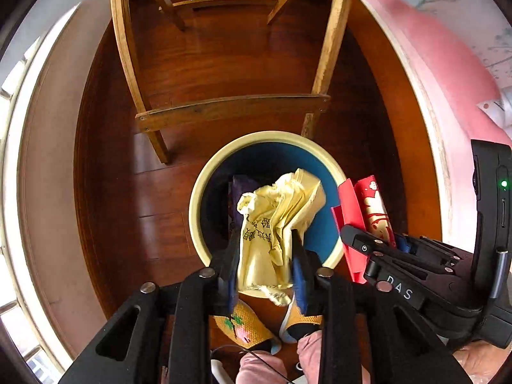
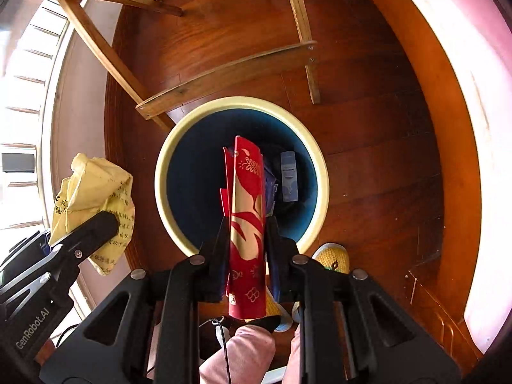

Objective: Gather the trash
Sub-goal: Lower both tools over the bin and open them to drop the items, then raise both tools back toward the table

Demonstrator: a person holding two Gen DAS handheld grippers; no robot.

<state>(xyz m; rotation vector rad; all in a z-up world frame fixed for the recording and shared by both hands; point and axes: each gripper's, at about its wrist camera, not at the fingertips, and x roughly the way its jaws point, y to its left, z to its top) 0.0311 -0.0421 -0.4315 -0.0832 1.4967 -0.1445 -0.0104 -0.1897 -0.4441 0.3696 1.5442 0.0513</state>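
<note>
Left hand-held gripper grasps the crumpled yellow paper above the bin. Right hand-held gripper grasps the red packet over the same opening. Risk I see: the paper overhangs the near rim, so on release it could catch there and spill onto the floor.

Daylight came from the window at frame left, blown out to white in both views. Wood floor was well lit with soft sheen, no hard shadows. Bin interior stayed dark. Heavy fisheye bending: chair frame bowed, black vignette at corners. Top edge of the left wrist view was smeared. Center was sharp; print on the yellow paper was visible.
</note>
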